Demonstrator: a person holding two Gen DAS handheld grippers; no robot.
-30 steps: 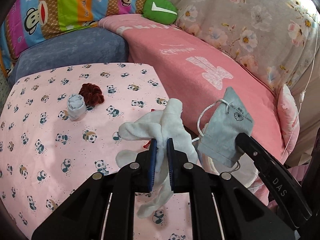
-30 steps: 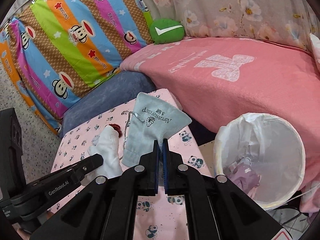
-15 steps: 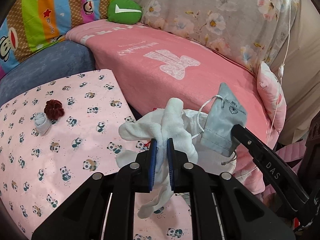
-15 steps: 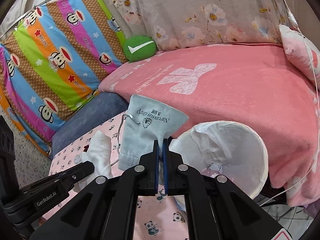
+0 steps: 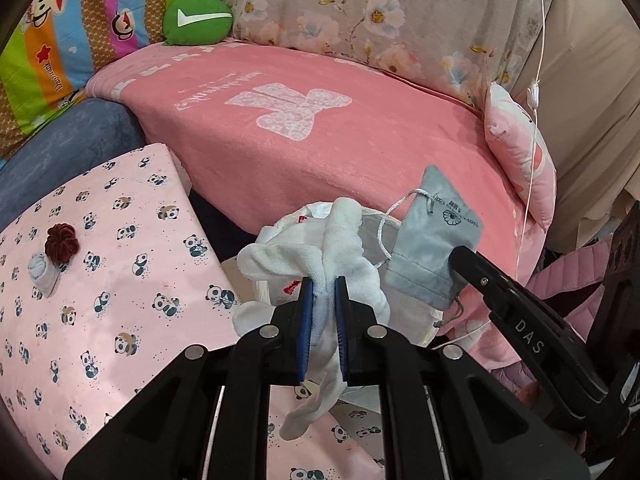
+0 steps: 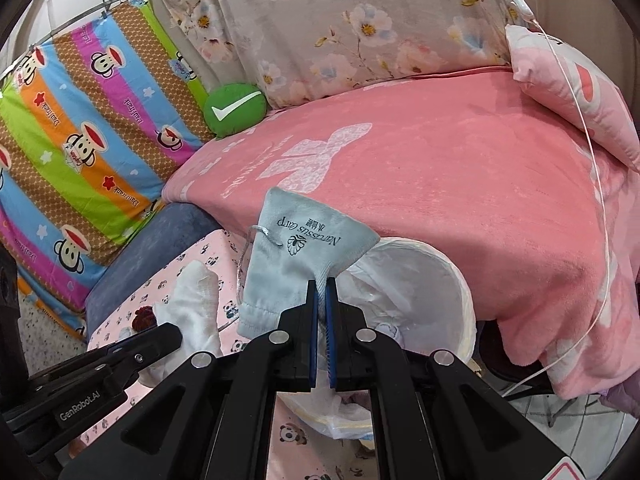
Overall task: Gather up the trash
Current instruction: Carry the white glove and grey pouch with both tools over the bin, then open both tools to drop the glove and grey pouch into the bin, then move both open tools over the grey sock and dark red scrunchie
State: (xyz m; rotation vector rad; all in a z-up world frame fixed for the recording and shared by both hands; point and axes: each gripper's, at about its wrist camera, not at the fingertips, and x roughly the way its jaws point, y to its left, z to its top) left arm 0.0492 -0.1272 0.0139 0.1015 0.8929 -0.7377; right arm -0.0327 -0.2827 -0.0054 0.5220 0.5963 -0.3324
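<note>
Now my right gripper (image 6: 321, 280), pinching the grey cloth pouch (image 6: 296, 256), sits nearer the white-lined round bin (image 6: 452, 280) than my left gripper (image 5: 323, 284), which clamps the white sock (image 5: 344, 240).

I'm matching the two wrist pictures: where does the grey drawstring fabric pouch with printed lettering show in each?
Left wrist view: the grey drawstring fabric pouch hangs right of centre, pinched by the right gripper.
Right wrist view: the pouch is at centre, clamped in that gripper's blue pads.
Shared landmark: the green round cushion with a white tick, at the back.
</note>
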